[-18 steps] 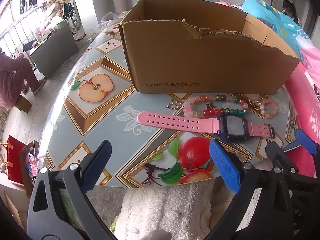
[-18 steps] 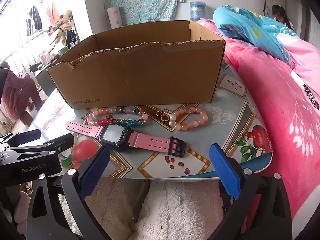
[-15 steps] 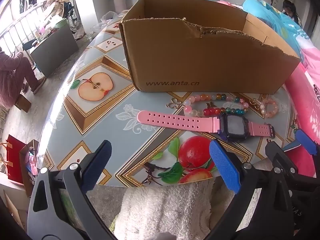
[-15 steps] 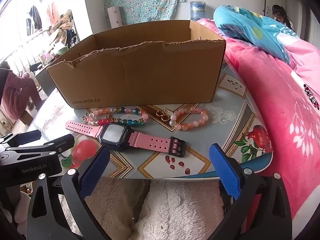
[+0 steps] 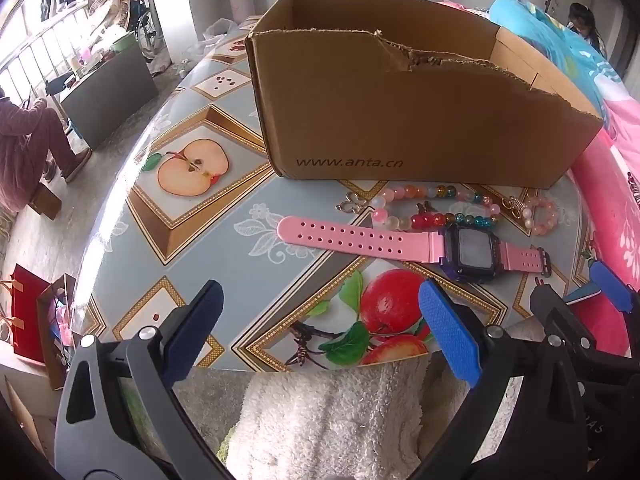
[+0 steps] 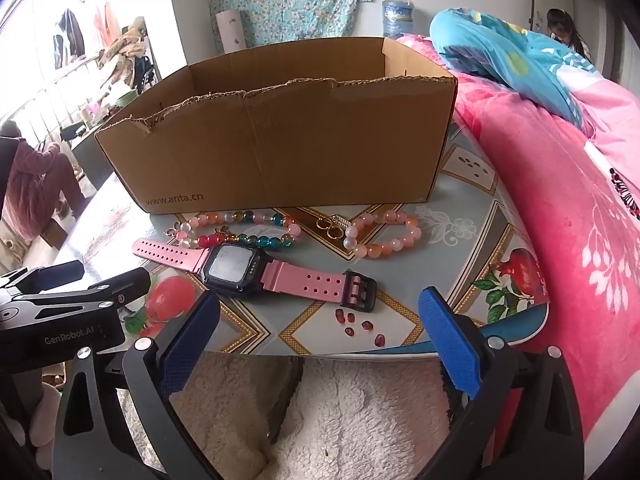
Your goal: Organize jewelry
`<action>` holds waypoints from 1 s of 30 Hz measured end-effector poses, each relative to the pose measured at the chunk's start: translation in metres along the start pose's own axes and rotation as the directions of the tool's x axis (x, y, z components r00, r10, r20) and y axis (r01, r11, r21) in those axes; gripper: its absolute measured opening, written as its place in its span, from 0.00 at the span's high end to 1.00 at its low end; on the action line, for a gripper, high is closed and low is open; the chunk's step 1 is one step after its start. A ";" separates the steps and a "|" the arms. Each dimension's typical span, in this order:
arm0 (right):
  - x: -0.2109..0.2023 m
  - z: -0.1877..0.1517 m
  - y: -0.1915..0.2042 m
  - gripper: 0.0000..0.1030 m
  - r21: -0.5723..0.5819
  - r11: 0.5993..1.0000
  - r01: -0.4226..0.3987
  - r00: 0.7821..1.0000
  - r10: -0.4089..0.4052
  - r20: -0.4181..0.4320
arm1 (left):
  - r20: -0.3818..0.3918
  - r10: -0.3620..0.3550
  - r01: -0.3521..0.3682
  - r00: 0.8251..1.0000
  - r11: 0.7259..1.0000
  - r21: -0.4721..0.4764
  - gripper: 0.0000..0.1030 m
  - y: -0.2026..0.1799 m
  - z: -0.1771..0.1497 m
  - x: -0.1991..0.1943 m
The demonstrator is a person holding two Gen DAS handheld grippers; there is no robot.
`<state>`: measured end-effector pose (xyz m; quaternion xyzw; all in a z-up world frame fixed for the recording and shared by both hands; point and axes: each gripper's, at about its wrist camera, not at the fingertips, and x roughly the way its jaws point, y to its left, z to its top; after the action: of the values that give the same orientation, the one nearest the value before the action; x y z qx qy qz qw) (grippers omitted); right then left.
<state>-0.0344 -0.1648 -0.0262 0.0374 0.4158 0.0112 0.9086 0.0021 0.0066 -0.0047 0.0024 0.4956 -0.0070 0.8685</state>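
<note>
A pink watch with a dark face lies flat on the table in front of an open cardboard box. Behind the watch lie a multicoloured bead bracelet and a peach bead bracelet, with small gold rings between them. My left gripper is open and empty at the table's near edge, left of the watch. My right gripper is open and empty, just in front of the watch buckle.
The round table has a fruit-pattern cover. A pink quilt rises close on the right. A white fluffy cloth lies below both grippers. A person sits far left, off the table.
</note>
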 end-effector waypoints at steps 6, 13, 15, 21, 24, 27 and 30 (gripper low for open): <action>0.002 -0.001 0.001 0.06 0.001 1.000 -0.002 1.000 0.002 -0.006 | 0.001 0.000 0.000 1.000 1.000 -0.001 0.08 0.001 -0.001 0.001; 0.003 -0.002 0.000 0.06 0.000 1.000 -0.004 1.000 0.004 -0.007 | 0.000 0.000 0.000 1.000 1.000 -0.002 0.08 0.002 0.000 0.001; 0.003 -0.001 0.000 0.06 0.001 1.000 -0.005 1.000 0.005 -0.008 | 0.001 0.000 0.000 1.000 1.000 -0.002 0.08 0.003 -0.002 0.001; 0.003 -0.001 0.000 0.06 0.001 1.000 -0.005 1.000 0.005 -0.008 | 0.003 0.004 -0.004 1.000 1.000 -0.005 0.08 0.006 -0.004 0.002; 0.003 -0.001 0.000 0.06 0.000 1.000 -0.005 1.000 0.005 -0.008 | 0.003 0.007 -0.007 1.000 1.000 -0.006 0.08 0.005 -0.005 0.002; 0.003 -0.001 0.000 0.06 0.001 1.000 -0.006 1.000 0.006 -0.009 | 0.003 0.008 -0.008 1.000 1.000 -0.006 0.08 0.006 -0.005 0.002; 0.003 -0.001 0.000 0.06 -0.001 1.000 -0.005 1.000 0.005 -0.008 | 0.003 0.011 -0.011 1.000 1.000 -0.007 0.08 0.006 -0.005 0.002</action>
<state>-0.0334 -0.1645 -0.0287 0.0381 0.4192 0.0139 0.9070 -0.0014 0.0128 -0.0094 0.0021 0.4945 -0.0004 0.8692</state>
